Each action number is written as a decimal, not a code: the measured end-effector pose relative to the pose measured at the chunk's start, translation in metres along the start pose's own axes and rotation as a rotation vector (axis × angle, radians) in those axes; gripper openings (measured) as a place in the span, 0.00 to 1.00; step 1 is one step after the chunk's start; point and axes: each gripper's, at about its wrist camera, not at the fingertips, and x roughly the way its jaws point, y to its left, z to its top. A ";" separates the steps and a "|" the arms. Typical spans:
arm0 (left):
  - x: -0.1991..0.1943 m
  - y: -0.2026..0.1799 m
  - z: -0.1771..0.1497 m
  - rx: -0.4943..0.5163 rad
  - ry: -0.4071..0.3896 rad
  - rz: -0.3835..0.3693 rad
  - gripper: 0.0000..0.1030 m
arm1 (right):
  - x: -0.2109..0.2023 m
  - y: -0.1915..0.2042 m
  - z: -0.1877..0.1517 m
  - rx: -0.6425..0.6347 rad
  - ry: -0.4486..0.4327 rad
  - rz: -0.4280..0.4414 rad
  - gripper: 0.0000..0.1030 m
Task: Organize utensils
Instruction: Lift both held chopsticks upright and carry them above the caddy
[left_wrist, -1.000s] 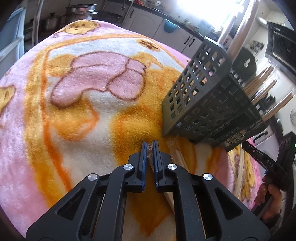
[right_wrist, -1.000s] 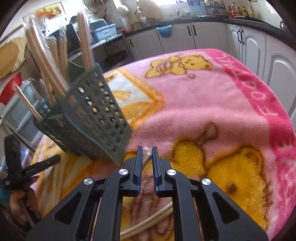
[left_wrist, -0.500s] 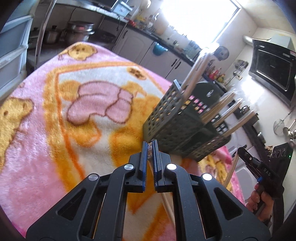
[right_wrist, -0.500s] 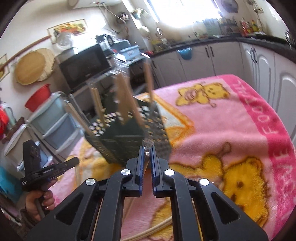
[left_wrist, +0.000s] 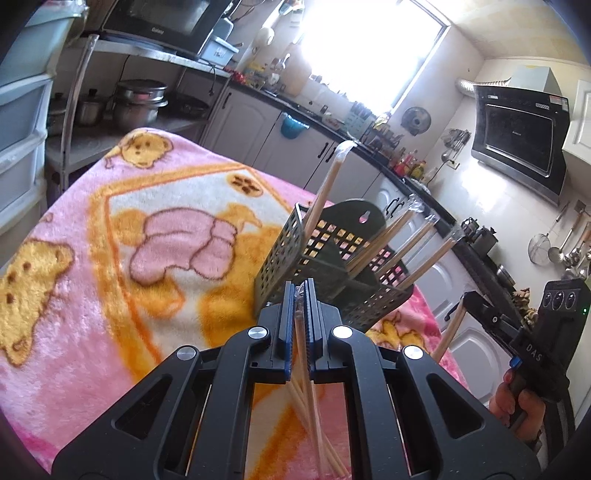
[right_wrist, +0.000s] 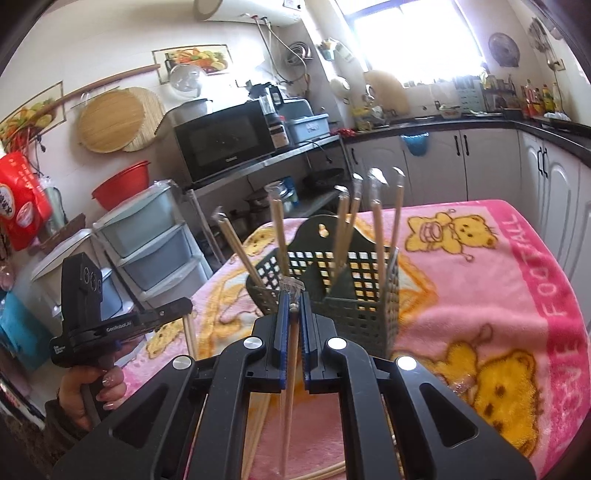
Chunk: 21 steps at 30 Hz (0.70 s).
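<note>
**Both grippers hold chopsticks near the basket**

The left gripper (left_wrist: 300, 291) has its jaws closed tight on wrapped chopsticks (left_wrist: 308, 373). The sticks are long and thin. Their top ends poke out just past the jaw tips, and the rest runs back and down under the gripper, toward the blanket (left_wrist: 74, 295). A clear wrapper crinkles at the top ends.

The right gripper (right_wrist: 292, 299) also has its jaws closed tight on wrapped chopsticks (right_wrist: 290, 376). These sticks run the same way: top ends up at the jaw tips, long part hanging back and down below the gripper.

The dark basket (right_wrist: 354, 295) with square holes stands on the pink bear blanket that covers the table. It sits just past the tips of both grippers. It has walls inside that split it into parts. More chopsticks (right_wrist: 376, 229) already stand in it. They point up and lean out to different sides, like a fan, each with a clear wrapper tip on top.

From the left camera, the basket (left_wrist: 280, 254) looks tilted, and its chopsticks lean toward the right. A hand (left_wrist: 517, 402) holds the right gripper at the edge of that view. A hand (right_wrist: 92, 395) holds the left gripper in the other view.
</note>
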 end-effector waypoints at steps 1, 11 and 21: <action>-0.002 -0.001 0.001 0.003 -0.005 -0.002 0.03 | -0.002 0.003 0.001 -0.007 -0.004 0.004 0.06; -0.016 -0.017 0.010 0.030 -0.046 -0.029 0.02 | -0.013 0.019 0.011 -0.055 -0.043 0.020 0.06; -0.022 -0.041 0.023 0.075 -0.074 -0.077 0.02 | -0.030 0.028 0.022 -0.091 -0.104 0.012 0.05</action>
